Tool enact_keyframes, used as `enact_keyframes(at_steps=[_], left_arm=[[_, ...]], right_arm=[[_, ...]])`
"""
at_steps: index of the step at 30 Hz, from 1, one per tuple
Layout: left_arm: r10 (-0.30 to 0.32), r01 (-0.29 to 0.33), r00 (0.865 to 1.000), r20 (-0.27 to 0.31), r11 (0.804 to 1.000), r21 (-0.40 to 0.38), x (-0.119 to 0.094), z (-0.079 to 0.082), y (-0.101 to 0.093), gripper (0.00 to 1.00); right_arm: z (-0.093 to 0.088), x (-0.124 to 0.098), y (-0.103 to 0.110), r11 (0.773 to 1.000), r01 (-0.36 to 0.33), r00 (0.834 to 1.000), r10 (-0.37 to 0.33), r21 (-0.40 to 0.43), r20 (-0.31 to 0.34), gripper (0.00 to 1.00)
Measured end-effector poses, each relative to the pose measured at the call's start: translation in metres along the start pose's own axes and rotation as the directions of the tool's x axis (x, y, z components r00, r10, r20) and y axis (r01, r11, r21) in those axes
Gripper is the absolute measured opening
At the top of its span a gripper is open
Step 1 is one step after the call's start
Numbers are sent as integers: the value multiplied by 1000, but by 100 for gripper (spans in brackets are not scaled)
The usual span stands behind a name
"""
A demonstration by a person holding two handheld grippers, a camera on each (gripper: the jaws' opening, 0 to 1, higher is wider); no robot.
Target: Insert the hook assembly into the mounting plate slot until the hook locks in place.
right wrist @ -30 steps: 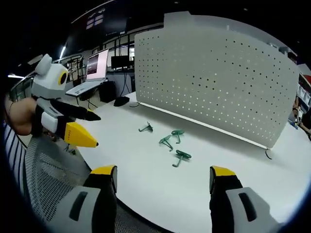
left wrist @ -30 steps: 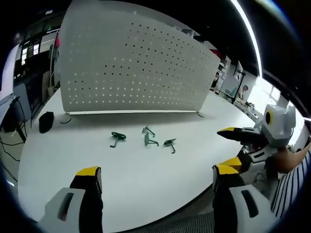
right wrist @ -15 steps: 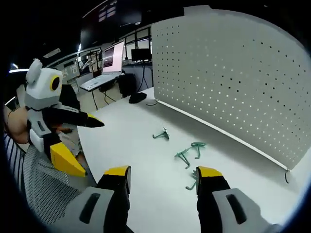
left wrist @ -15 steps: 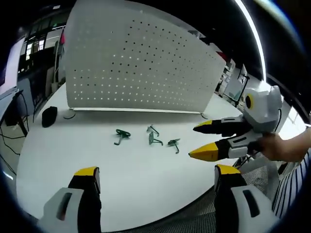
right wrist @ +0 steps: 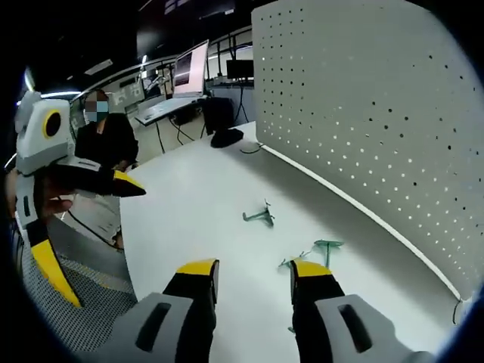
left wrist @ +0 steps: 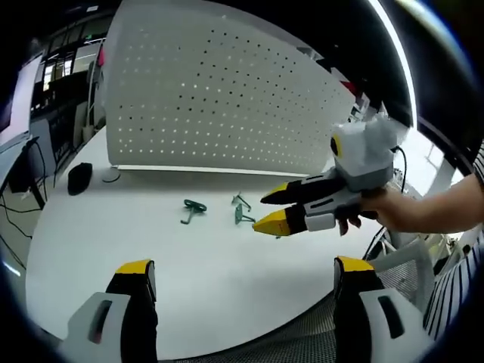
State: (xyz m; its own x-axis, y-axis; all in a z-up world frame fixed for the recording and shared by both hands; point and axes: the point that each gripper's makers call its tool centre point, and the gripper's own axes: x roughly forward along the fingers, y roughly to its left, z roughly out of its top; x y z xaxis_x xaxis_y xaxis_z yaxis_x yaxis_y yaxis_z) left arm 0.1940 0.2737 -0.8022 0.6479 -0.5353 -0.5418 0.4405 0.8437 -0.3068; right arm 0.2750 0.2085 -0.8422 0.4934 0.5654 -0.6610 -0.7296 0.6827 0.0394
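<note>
On white bench, small green metal hooks scattered before white perforated mounting plate; left gripper jaws wide, right gripper jaws narrowed, nothing held

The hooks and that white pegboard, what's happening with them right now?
A person holds a tool in each hand over a white table. The right tool reaches toward the green hooks lying in front of the upright pegboard, jaws slightly apart, gripping nothing. The left tool hangs back, jaws wide open. No hook is on the pegboard yet.
</note>
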Motion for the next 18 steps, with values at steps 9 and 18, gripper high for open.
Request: enact_keyframes(at_steps=[9,18], left_arm=[[4,-4,1000,-10,1000,-3,0,-2,1,100],[9,-9,1000,-16,1000,-22,0,-3,3,100]], right_arm=[[3,37,-3,997,-51,996,47,-57,-74,26],[13,67,-16,996,-64,993,56,-68,-105,21]])
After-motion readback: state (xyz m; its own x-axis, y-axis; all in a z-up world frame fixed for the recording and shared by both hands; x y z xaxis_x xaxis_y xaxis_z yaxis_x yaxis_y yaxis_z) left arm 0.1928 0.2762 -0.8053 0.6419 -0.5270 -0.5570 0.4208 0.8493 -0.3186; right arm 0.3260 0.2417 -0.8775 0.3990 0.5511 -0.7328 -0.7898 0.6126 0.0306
